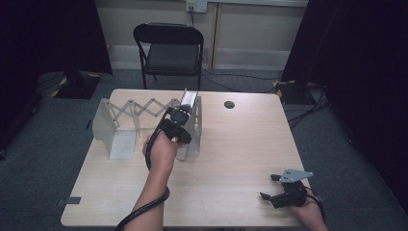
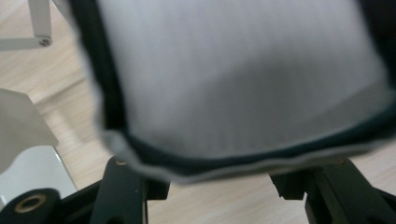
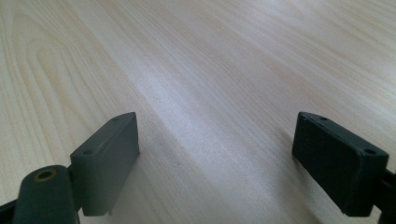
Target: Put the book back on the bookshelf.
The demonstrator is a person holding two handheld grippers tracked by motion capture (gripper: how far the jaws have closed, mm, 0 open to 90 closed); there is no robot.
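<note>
A white extendable rack [image 1: 144, 108] with a scissor lattice and two upright end plates stands on the back left of the wooden table [image 1: 231, 154]. At its right end plate [image 1: 196, 130] my left gripper [image 1: 182, 114] is shut on a flat white object with a dark edge [image 1: 190, 98], held upright. In the left gripper view that white object [image 2: 233, 74] lies close up between the two black jaws of the left gripper [image 2: 219, 179], with a corner of the rack [image 2: 23, 126] at the left. My right gripper [image 1: 268, 186] rests open near the table's front right corner, and the right gripper [image 3: 215, 158] has bare wood between its jaws.
A black folding chair [image 1: 168, 53] stands behind the table. A small dark round spot [image 1: 229, 104] sits on the tabletop at the back. Cables [image 1: 298, 108] run over the grey floor at the right. Dark curtains hang at both sides.
</note>
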